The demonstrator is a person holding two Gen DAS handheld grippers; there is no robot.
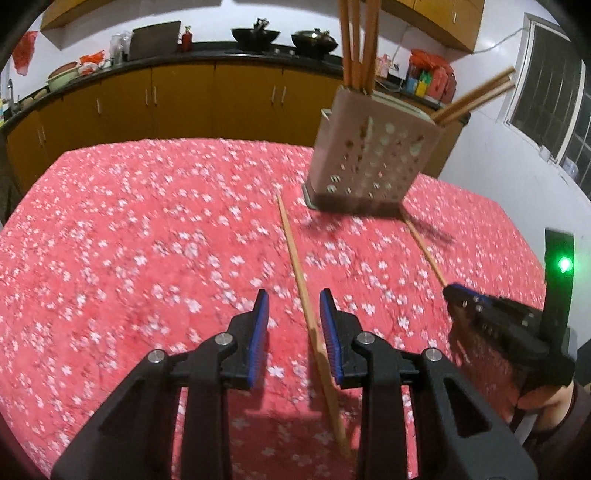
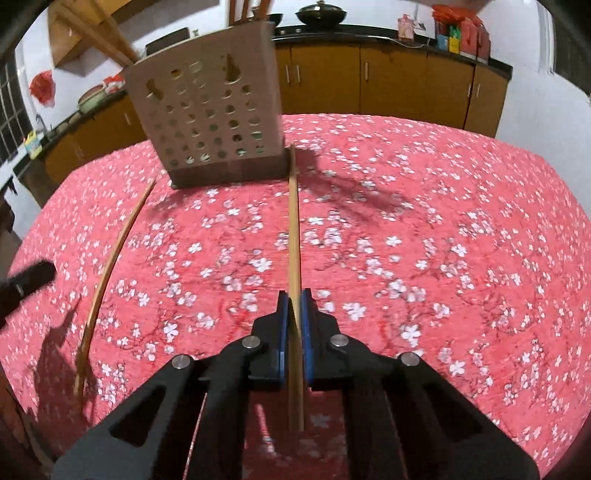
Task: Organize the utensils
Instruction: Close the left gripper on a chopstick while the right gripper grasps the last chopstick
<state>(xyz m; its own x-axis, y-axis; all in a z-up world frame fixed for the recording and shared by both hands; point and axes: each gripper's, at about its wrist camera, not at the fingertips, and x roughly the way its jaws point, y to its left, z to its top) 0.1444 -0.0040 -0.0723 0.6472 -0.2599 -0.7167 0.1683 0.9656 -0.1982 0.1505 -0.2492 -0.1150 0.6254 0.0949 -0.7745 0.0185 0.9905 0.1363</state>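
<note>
Chopsticks: one [image 2: 294,236] lies clamped in the right gripper [image 2: 294,306], pointing at twelve o'clock toward the holder [image 2: 210,122]; another [image 1: 299,266] lies between the left gripper's [image 1: 294,306] parted jaws on the tablecloth [image 1: 147,229].

A home kitchen: woks [image 1: 255,35] sit on a dark worktop [image 1: 207,55] above yellow-brown cabinets [image 1: 184,96], with a barred window [image 1: 546,96] alongside.

A perforated beige holder [image 2: 210,125] is stood upright on the tabletop, with several wooden chopsticks [image 1: 356,40] held inside. 2 more chopsticks are laid flat before it: one [image 1: 295,254] left, one [image 2: 294,229] right.
</note>
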